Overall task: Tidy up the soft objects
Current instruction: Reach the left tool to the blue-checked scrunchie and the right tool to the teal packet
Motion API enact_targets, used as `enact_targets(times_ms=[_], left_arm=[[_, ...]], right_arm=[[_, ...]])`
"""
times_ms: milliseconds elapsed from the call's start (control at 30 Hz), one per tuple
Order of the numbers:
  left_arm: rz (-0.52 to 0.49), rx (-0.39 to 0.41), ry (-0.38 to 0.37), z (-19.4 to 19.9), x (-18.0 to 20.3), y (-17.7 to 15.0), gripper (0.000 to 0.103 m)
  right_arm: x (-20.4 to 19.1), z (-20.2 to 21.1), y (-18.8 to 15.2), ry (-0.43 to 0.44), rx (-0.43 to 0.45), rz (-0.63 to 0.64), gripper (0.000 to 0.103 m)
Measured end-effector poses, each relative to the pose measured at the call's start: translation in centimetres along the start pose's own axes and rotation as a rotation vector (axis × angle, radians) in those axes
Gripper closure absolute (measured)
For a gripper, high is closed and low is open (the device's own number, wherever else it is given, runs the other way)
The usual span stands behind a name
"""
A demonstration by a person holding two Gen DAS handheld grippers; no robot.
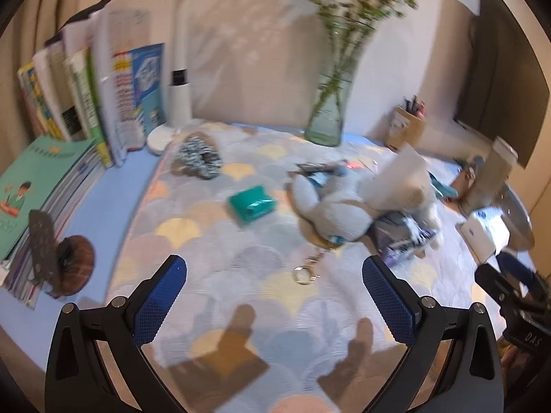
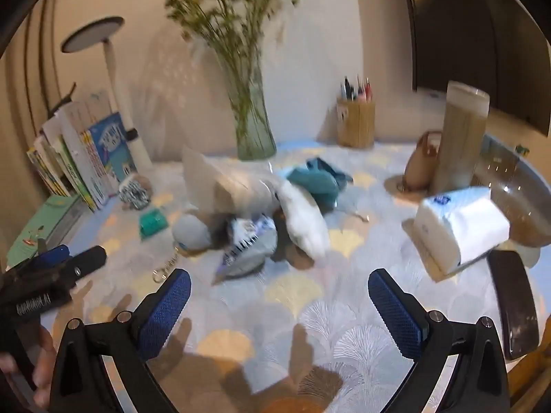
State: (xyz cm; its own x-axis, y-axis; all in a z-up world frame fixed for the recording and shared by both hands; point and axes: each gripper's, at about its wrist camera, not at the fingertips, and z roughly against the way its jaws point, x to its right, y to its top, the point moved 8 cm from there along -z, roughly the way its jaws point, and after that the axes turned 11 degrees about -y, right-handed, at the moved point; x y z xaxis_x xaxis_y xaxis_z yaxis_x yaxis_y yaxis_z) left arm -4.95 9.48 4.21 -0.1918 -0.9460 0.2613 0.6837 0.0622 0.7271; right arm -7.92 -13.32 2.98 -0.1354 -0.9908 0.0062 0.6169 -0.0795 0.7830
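Note:
A grey plush keychain (image 1: 334,213) lies mid-table in a pile with white soft items (image 2: 303,220), a printed pouch (image 2: 246,244) and a teal cloth (image 2: 316,180). A patterned scrunchie (image 1: 199,155) and a small teal packet (image 1: 251,204) lie to the left. My left gripper (image 1: 273,275) is open and empty, hovering in front of the plush's key ring (image 1: 304,275). My right gripper (image 2: 279,285) is open and empty in front of the pile. The left gripper also shows at the left edge of the right wrist view (image 2: 65,265).
Books (image 1: 86,103) and a white lamp (image 1: 179,99) stand at the back left. A glass vase (image 2: 253,127), a pen holder (image 2: 356,124), a tall cup (image 2: 459,137), a tissue pack (image 2: 458,230) and a glass bowl (image 2: 523,199) stand behind and right.

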Motion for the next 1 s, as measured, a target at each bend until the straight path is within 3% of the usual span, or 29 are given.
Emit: enact_targets(times_ms=[133, 333, 567, 700, 867, 1000], left_arm=[[0.023, 0.020, 0.012, 0.3, -1.3, 0.3, 0.001], [0.008, 0.044, 0.037, 0.5, -1.3, 1.0, 0.001], [-0.001, 0.078, 0.067, 1.6, -2.4, 3.9, 0.001], [0.000, 0.060, 0.092, 1.0, -3.9, 7.3, 0.001], [0.049, 0.028, -0.042, -3.0, -6.6, 12.8, 0.001], [0.119, -0.012, -0.052, -8.5, -10.0, 13.8, 0.001]], right_arm=[[-0.8, 0.2, -0.3, 0.034, 0.007, -0.004, 0.000], [-1.6, 0.0, -0.3, 0.002, 0.027, 0.041, 0.000], [-2.8, 0.3, 0.3, 0.036, 0.048, 0.068, 0.000], [-6.6, 0.7, 1.9, 0.163, 0.036, 0.133, 0.000], [-14.7, -0.4, 4.0, 0.375, -0.018, 0.223, 0.000], [-20.2, -4.7, 4.7, 0.433, -0.110, 0.263, 0.001]])
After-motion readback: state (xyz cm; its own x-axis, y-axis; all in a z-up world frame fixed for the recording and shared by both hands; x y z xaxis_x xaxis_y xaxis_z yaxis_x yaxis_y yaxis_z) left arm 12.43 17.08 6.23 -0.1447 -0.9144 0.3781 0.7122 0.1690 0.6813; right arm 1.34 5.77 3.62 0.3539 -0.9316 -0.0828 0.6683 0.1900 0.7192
